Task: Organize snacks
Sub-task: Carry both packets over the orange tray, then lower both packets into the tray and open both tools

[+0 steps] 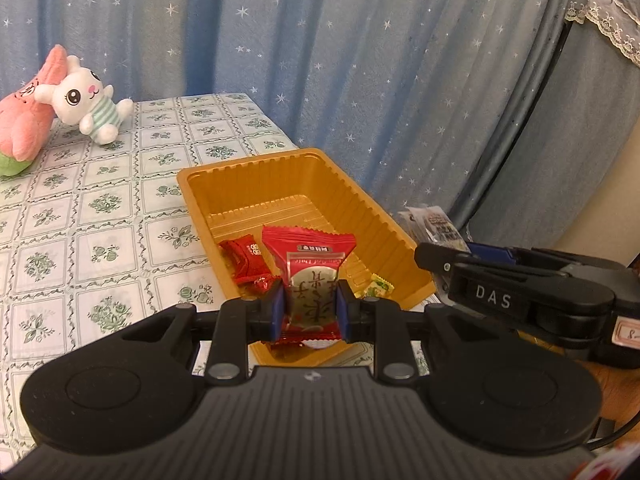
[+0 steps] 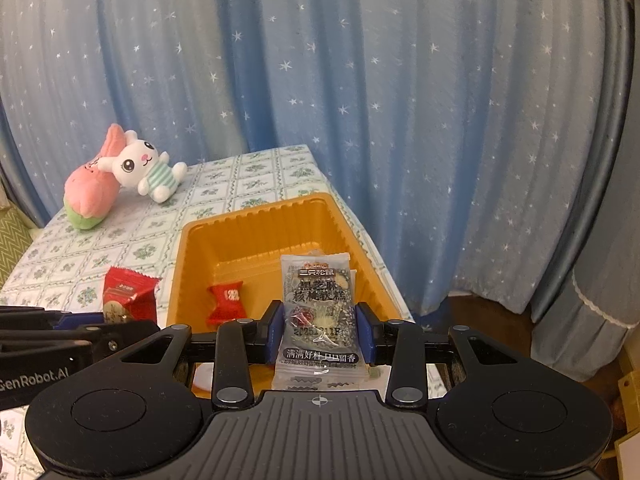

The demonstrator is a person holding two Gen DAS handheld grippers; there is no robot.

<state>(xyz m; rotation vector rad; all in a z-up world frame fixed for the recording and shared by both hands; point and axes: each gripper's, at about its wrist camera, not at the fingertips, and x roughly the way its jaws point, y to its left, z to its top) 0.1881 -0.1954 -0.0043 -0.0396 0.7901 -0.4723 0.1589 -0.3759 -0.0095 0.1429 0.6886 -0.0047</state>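
Note:
My left gripper (image 1: pixel 310 306) is shut on a red snack packet (image 1: pixel 310 256) with a round pale label, held upright over the near end of the orange plastic tray (image 1: pixel 256 168). In the tray lie a small red candy (image 1: pixel 245 254) and a yellow-green candy (image 1: pixel 379 286). My right gripper (image 2: pixel 320 332) is shut on a clear grey sesame-cake packet (image 2: pixel 316 280), also over the tray (image 2: pixel 256 216), where the red candy (image 2: pixel 225 300) shows. Each gripper appears in the other view: the right gripper (image 1: pixel 444 254) with the grey packet (image 1: pixel 434 222), the left gripper (image 2: pixel 100 326) with the red packet (image 2: pixel 128 294).
The tray sits near the right edge of a table with a green floral checked cloth (image 1: pixel 100 208). A white rabbit plush (image 1: pixel 90 102) and a pink plush (image 1: pixel 28 120) lie at the far left. A blue starred curtain (image 1: pixel 360 60) hangs behind the table.

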